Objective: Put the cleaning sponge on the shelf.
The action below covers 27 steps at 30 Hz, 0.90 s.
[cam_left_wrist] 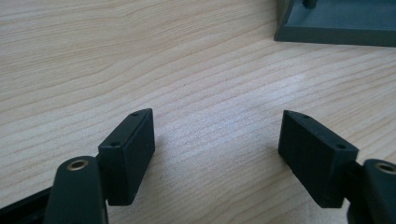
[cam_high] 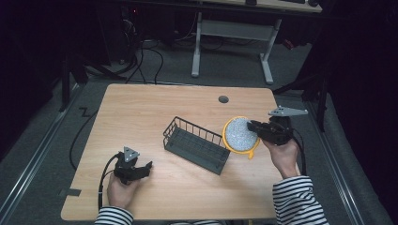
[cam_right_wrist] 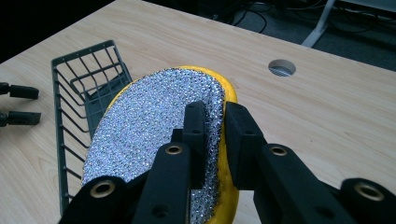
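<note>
the right gripper (cam_high: 256, 125) has its jaws clamped on the edge of a round scrubbing pad (cam_high: 241, 134), yellow at the rim and back with a glittery silver face, and holds it tilted up off the tabletop (cam_high: 141, 112) just beside the right end of a dark grey wire basket (cam_high: 196, 145). in the right gripper view the two black jaws pinch the near edge of the scrubbing pad (cam_right_wrist: 154, 121), one pressed on the silver side and one on the yellow side, and the pad's far edge overlaps the rim of the wire basket (cam_right_wrist: 84, 74); whether it touches the wire cannot be told. the basket lies on the middle of the tabletop, set at a slant, its long side running from upper left to lower right in the high view. the left gripper (cam_high: 141, 171) rests low near the front left part of the tabletop, well apart from the basket, with its jaws spread wide and nothing between them; the left gripper view shows bare wood between them and a corner of the basket's base (cam_left_wrist: 336, 23) at the upper right. a round cable hole (cam_high: 223, 99) sits near the far edge of the tabletop. striped sleeves (cam_high: 300, 199) cover both forearms.
</note>
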Available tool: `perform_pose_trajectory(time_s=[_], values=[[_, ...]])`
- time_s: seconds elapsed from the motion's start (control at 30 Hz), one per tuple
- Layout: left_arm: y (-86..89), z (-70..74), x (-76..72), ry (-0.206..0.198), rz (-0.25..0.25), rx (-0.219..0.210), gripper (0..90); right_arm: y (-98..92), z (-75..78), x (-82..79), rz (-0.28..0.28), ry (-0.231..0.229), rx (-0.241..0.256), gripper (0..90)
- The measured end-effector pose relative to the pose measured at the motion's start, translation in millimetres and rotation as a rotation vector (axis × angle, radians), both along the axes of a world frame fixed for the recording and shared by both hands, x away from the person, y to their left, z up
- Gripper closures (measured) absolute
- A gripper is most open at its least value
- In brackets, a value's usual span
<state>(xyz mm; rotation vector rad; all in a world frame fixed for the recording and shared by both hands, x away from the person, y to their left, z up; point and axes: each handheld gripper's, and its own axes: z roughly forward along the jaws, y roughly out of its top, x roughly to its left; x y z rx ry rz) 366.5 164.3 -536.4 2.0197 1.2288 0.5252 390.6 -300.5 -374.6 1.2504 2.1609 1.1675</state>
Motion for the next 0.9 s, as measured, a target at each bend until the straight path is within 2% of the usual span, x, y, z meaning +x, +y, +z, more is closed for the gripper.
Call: perform_pose_trajectory(time_s=[0.23,0.5,0.8,0.9], values=[[-0.1,0.0,0.0,0.000,0.000,0.001,27.4,16.0,-2.4,11.6,0.006,0.004,0.000,79.3],[0.0,0.0,0.1,-0.001,0.002,0.001,27.5,43.4,-5.5,24.0,0.046,-0.002,-0.007,79.1],[0.1,0.1,0.2,0.001,0.003,0.001,27.7,67.0,-18.4,35.5,0.074,0.004,-0.033,78.8],[-0.1,0.0,0.2,-0.001,0.005,0.002,27.8,73.5,-23.4,38.1,0.083,0.008,-0.027,78.7]])
